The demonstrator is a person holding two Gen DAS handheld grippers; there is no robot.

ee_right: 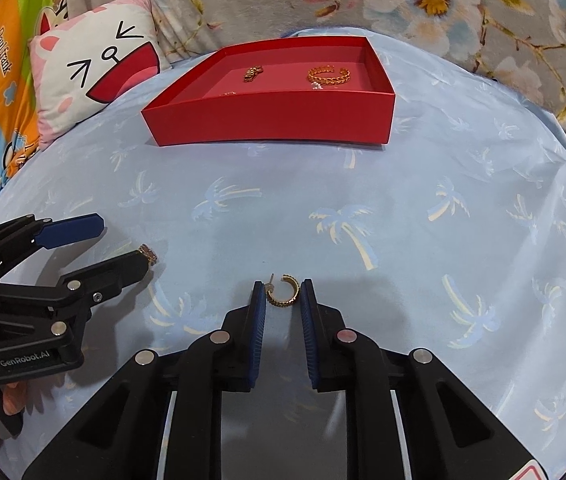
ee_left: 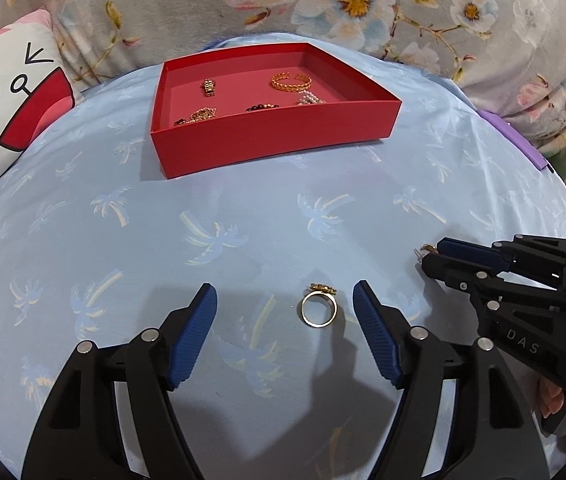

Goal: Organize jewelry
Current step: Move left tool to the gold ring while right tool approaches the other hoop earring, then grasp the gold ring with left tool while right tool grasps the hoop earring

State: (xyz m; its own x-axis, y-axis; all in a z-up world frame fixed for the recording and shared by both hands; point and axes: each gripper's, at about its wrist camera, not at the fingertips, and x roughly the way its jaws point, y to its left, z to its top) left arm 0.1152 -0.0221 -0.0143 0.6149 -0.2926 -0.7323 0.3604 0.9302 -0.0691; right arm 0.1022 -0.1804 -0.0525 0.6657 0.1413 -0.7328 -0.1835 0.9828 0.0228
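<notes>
1. Holding my left gripper (ee_left: pixel 285 300) open, I saw its pads flank the gold ring (ee_left: pixel 319 307) on the blue cloth (ee_left: pixel 243 208), untouched.
2. My right gripper (ee_right: pixel 283 294) pinched the hoop earring (ee_right: pixel 281 291) nearby.
3. The red tray (ee_left: pixel 275 140) sat far off, bangle (ee_left: pixel 290 81) inside, path unobstructed.
4. A cat cushion (ee_right: pixel 95 68) lay far left.

Bedroom: bedsheet (ee_left: pixel 123 240), cartoon pillow (ee_right: pixel 95 76).

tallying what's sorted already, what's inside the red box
Inside the red box: a gold cuff bracelet, a pearl piece, a small watch-like piece and more gold items, partly hidden by its front wall.
</notes>
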